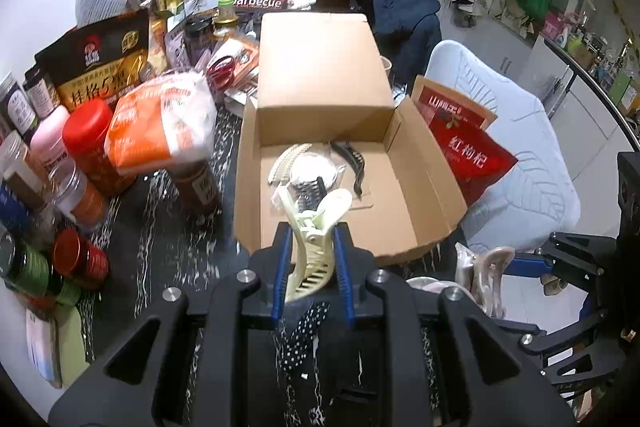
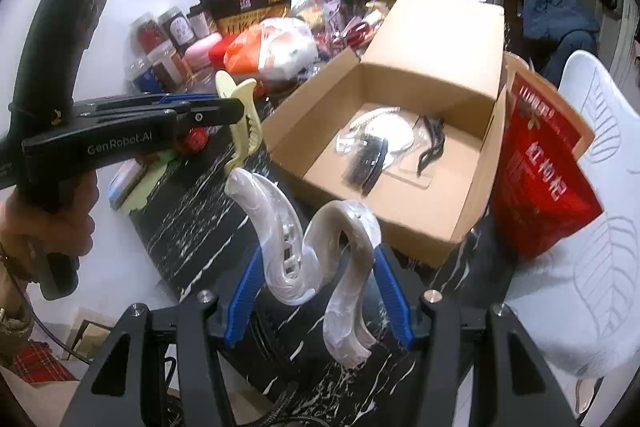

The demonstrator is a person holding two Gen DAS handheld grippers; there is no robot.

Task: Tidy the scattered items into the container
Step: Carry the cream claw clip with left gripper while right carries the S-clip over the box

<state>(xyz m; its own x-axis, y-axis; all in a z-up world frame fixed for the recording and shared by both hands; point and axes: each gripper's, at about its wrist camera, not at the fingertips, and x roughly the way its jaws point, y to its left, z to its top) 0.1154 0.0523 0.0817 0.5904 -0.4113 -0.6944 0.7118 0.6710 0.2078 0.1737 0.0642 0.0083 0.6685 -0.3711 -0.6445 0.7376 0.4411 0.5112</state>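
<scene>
An open cardboard box (image 1: pixel 404 195) (image 2: pixel 404 211) stands on the dark marble table. It holds a white comb (image 1: pixel 282 157), a black comb (image 2: pixel 366 163) and a black hair clip (image 1: pixel 356 161) (image 2: pixel 430 147). My left gripper (image 1: pixel 310 243) is shut on a pale yellow claw clip (image 1: pixel 316 223) (image 2: pixel 240 115), held just before the box's near wall. My right gripper (image 2: pixel 316 267) is shut on a pearly white claw clip (image 2: pixel 344 259) (image 1: pixel 486 275), held above the table in front of the box. A black polka-dot item (image 1: pixel 304 331) lies under the left gripper.
Jars, bottles and snack bags (image 1: pixel 92 131) crowd the table left of the box. A red pouch (image 1: pixel 472 143) (image 2: pixel 540 179) leans against the box's right side. A white chair (image 1: pixel 520 155) stands to the right. The left gripper's body (image 2: pixel 100 135) is at the left of the right wrist view.
</scene>
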